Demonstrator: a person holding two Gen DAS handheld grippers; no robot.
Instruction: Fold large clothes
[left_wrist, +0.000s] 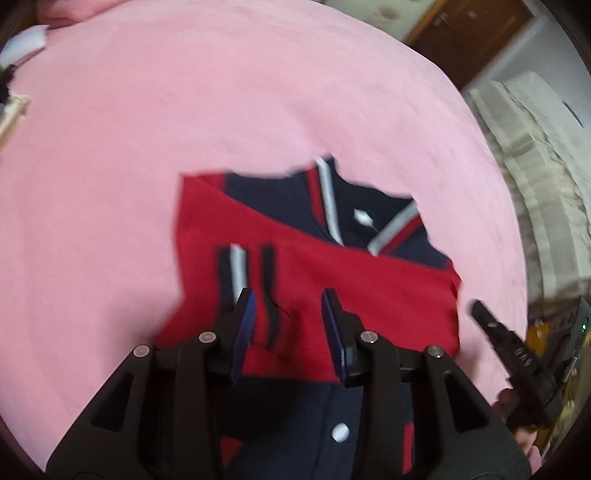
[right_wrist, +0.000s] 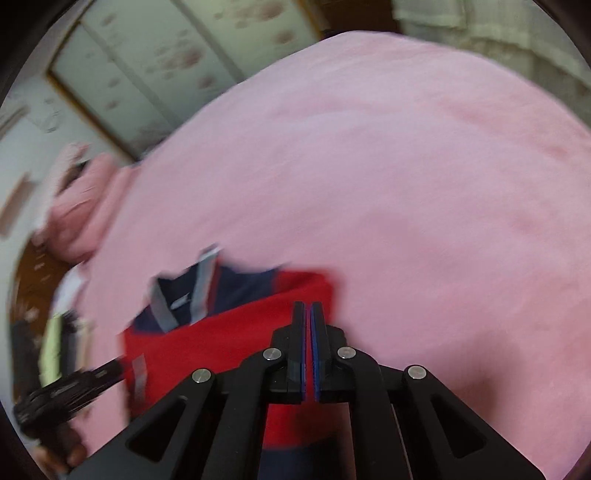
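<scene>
A red and navy jacket (left_wrist: 332, 280) with white and red striped trim lies partly folded on a pink bed cover (left_wrist: 221, 110). A red sleeve lies across its navy body. My left gripper (left_wrist: 288, 299) is open, just above the red sleeve, holding nothing. My right gripper (right_wrist: 307, 308) is shut with nothing between its pads, above the jacket's right edge (right_wrist: 229, 332). The right gripper also shows at the right of the left wrist view (left_wrist: 480, 310), beside the jacket's edge. The left gripper shows at the lower left of the right wrist view (right_wrist: 114, 369).
The pink cover (right_wrist: 406, 184) spreads all around the jacket. A pink pillow (right_wrist: 81, 206) lies at the bed's far left. A patterned wardrobe door (right_wrist: 155, 55) stands behind. White folded bedding (left_wrist: 535, 155) lies off the bed's right side.
</scene>
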